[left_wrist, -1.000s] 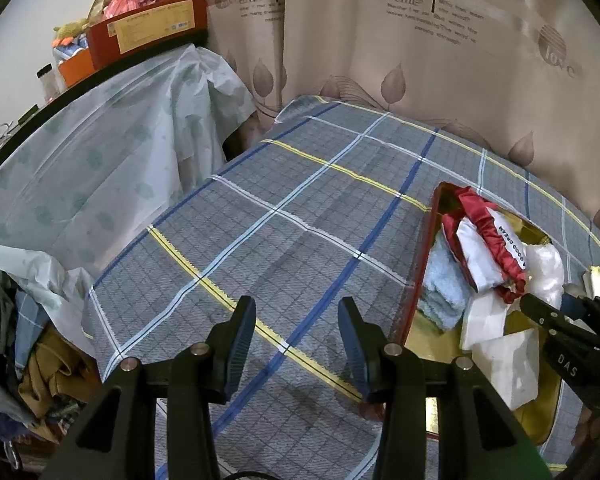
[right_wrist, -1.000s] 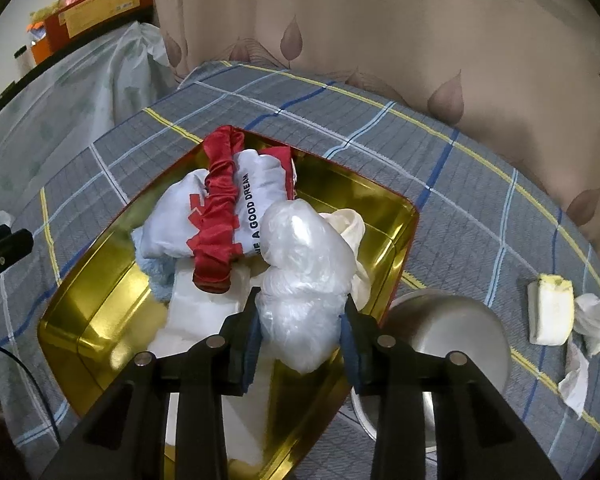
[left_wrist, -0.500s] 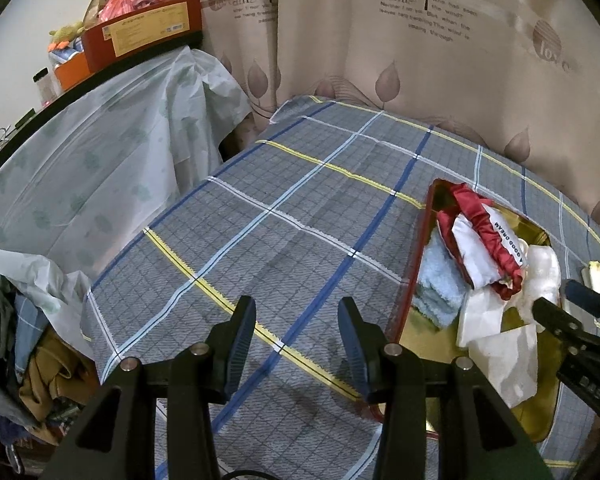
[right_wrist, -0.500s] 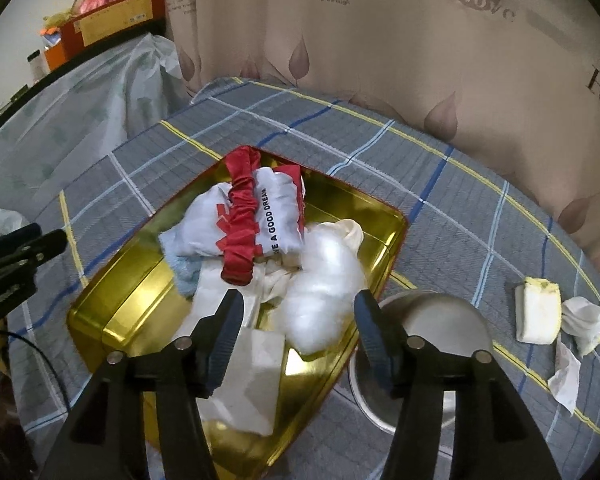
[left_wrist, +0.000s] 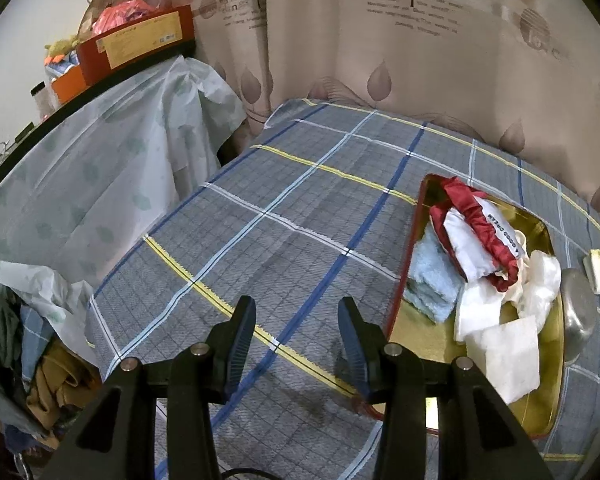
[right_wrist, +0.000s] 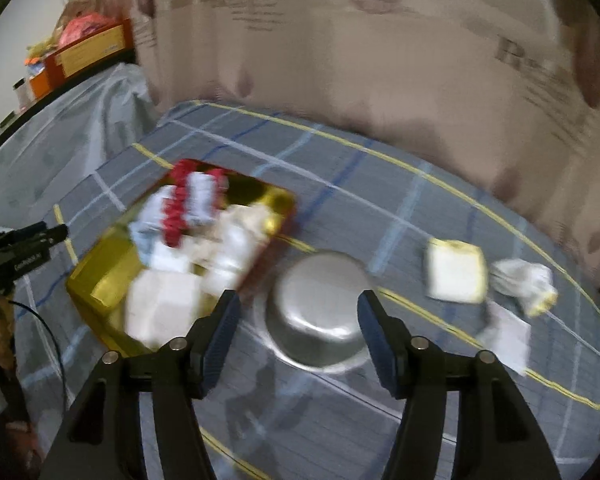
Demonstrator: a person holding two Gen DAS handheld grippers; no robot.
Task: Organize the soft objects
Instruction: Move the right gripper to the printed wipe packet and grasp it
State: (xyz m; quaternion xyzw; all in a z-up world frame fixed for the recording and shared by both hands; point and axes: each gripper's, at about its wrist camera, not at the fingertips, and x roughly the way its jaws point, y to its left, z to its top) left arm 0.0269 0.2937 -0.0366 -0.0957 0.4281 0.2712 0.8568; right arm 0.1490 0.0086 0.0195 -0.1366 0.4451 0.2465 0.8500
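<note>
My right gripper (right_wrist: 298, 330) stands parted with nothing between its jaws; a second ago it was clamped on a clear plastic wad over the tray, and its jaws have just been opening. That wad (left_wrist: 540, 280) now lies in the gold tray (left_wrist: 548, 364), at the side nearest the steel bowl (right_wrist: 320, 312). The right view has also swung off the tray: the bowl, upside down on the cloth, now sits straight ahead between my right fingers (right_wrist: 220, 336), and the tray lies ahead and to the left, blurred. My left gripper (left_wrist: 296, 336) is likewise parted and empty above the plaid cloth (left_wrist: 260, 216), with its view much as it was a second ago, save that the right gripper no longer shows at its right edge. From the left view the tray lies to the right of my left fingertips, its near corner just beside the right one, its long axis running away from me toward the curtain (left_wrist: 380, 60). Inside it, nearest first: a white folded piece (left_wrist: 508, 356), a pale blue towel (left_wrist: 432, 284) at the left wall, then a white bag with a red band (left_wrist: 480, 232) whose length follows the tray's axis. Farther right of the bowl, apart from the tray, lie a yellow-edged sponge (right_wrist: 456, 270) and crumpled paper (right_wrist: 520, 280).
</note>
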